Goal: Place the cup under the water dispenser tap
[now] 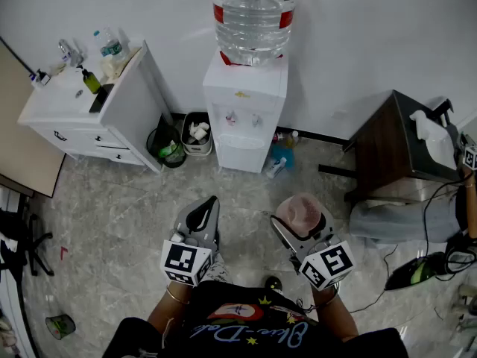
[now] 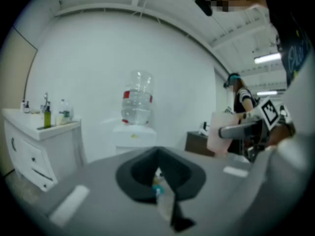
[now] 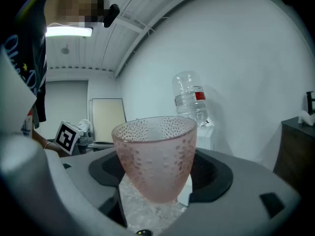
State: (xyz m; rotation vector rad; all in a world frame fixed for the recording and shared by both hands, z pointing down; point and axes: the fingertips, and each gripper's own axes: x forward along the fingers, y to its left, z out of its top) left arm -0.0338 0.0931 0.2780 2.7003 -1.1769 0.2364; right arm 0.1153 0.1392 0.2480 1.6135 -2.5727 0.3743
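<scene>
A white water dispenser [image 1: 246,118] with a clear bottle [image 1: 253,10] on top stands against the far wall, its taps [image 1: 242,118] facing me. A frosted pink cup [image 1: 302,209] with a dimpled wall sits upright in my right gripper [image 1: 302,221], whose jaws are shut on its sides, above the floor and well short of the dispenser. In the right gripper view the cup [image 3: 155,156] fills the middle, with the bottle [image 3: 189,102] behind it. My left gripper [image 1: 207,206] hangs beside it, shut and holding nothing. The left gripper view also catches the dispenser [image 2: 134,136] and the cup [image 2: 219,134].
A white sink cabinet [image 1: 89,110] stands at the left, with two bins [image 1: 182,136] between it and the dispenser. Small bottles [image 1: 279,159] lie on the floor right of the dispenser. A dark table [image 1: 395,144] and cables [image 1: 428,263] occupy the right side.
</scene>
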